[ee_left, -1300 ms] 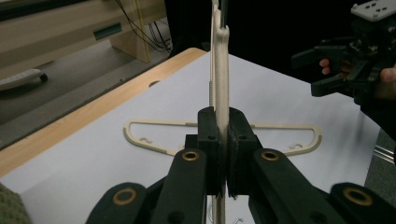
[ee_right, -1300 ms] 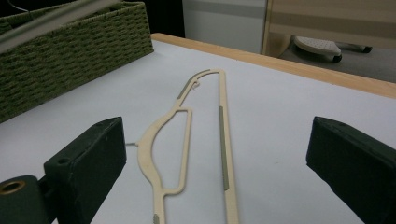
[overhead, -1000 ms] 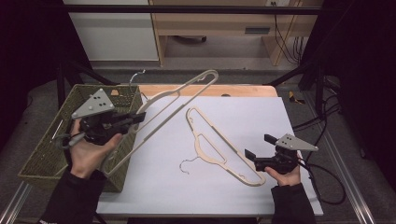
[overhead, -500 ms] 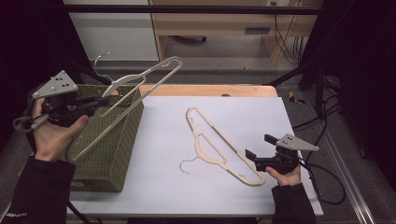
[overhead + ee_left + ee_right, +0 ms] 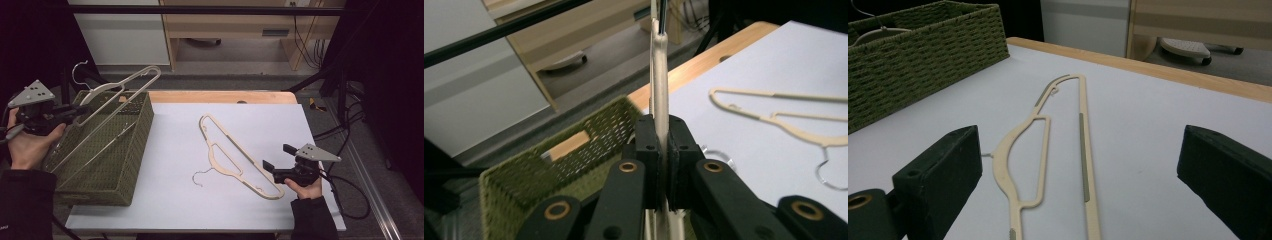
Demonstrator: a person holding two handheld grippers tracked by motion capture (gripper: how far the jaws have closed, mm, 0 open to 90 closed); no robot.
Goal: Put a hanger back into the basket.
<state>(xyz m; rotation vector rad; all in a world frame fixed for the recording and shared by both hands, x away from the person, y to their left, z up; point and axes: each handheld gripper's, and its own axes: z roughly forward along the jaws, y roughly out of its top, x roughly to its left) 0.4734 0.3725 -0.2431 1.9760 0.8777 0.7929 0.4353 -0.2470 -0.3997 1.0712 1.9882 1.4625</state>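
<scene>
A cream hanger point(image 5: 125, 82) hangs tilted over the green woven basket point(image 5: 131, 150) at the table's left, its wire hook pointing up and away. My left gripper point(image 5: 75, 112) is shut on one arm of it, left of the basket. In the left gripper view the jaws pinch the hanger's bar point(image 5: 659, 75) above the basket point(image 5: 574, 150). A second cream hanger point(image 5: 235, 155) lies flat on the white tabletop. My right gripper point(image 5: 278, 157) rests open at its near right end. In the right gripper view that hanger point(image 5: 1083, 125) runs away between the wide-apart jaws.
The basket point(image 5: 923, 60) stands along the table's left edge. A wooden strip point(image 5: 220, 96) borders the far side of the white tabletop point(image 5: 190, 210). Cables point(image 5: 345, 185) trail off the right edge. Black frame posts and cabinets stand beyond the table.
My left hand has carried the hanger leftward, from over the basket's right rim to beyond its left side. The right gripper and the flat hanger have not moved.
</scene>
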